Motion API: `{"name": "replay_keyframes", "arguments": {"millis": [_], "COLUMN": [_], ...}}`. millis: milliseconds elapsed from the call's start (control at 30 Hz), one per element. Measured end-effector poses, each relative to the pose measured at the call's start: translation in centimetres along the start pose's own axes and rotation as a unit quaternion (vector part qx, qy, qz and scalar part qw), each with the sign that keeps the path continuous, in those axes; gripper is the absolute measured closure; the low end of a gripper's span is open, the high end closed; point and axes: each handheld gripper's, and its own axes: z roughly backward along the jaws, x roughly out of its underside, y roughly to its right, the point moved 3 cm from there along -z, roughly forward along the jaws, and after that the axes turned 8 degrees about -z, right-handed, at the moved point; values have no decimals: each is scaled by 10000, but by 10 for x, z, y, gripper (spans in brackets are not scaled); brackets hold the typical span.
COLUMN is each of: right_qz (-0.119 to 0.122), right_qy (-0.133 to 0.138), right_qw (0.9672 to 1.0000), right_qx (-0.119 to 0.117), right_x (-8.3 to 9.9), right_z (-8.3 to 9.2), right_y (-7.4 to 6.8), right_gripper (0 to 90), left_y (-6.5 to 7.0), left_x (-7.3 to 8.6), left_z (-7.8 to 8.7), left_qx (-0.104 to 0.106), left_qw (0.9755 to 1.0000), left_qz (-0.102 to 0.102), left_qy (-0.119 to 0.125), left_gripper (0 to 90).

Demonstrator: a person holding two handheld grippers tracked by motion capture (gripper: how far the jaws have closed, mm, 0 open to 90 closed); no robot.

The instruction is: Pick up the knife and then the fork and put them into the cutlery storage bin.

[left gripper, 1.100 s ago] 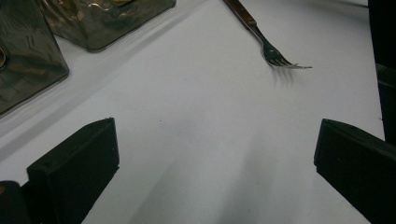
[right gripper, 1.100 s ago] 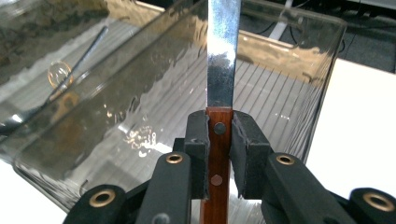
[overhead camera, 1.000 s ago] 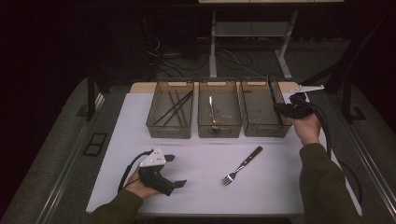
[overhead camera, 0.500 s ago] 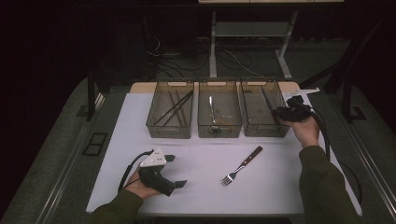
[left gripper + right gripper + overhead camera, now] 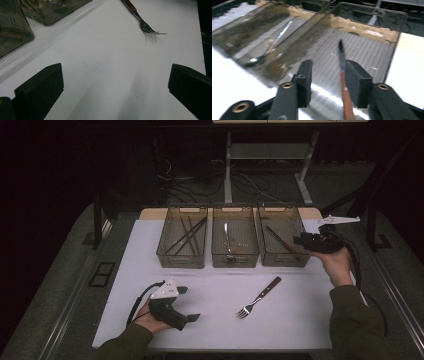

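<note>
Black jaws of the right gripper (image 5: 327,82) stand part open w/ nothing pinched; they've just been opening, and the knife (image 5: 343,82) lies loose in the gap, nearer the right-hand pad, resting in the right bin (image 5: 374,47). In the high view that gripper (image 5: 306,240) sits at the frame's right, at the bin's (image 5: 281,237) outer wall. Middle bin (image 5: 234,240) holds a spoon (image 5: 270,48); left bin (image 5: 183,240) holds dark sticks, prob. chopsticks. Fork (image 5: 258,298) lies on the white mat (image 5: 150,240), lower centre, well apart from both grippers. Left gripper (image 5: 184,306), lower left, jaws wide open, empty, near the mat.

Risk, as I judge it: pulling back w/ the knife this close to one pad could drag it or tip its handle over the wall; a low exit could also nudge the bin.
</note>
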Motion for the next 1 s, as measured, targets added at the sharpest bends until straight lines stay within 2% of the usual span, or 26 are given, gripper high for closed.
{"name": "replay_keyframes", "arguments": {"millis": [233,467,667,1000], "right_qz": [420,851,1116,1285], "right_qy": [-286,-837,-1154,-1506], "right_qw": [9985,9918,9859,9791], "right_qx": [-226,-452,-479,-463], "right_x": [22,53,64,75], "right_z": [12,-1,-20,-39], "right_y": [-23,-48,-63,-73], "right_gripper": [763,890,899,899], "left_y": [0,0,0,0], "left_x": [0,0,0,0], "left_z": [0,2,2,2], "left_qx": [-29,-36,-40,-13], "left_qw": [10000,10000,10000,10000], "left_qz": [7,-29,-54,-61], "left_qy": [-7,-49,-48,-39], "left_gripper": [0,0,0,0]}}
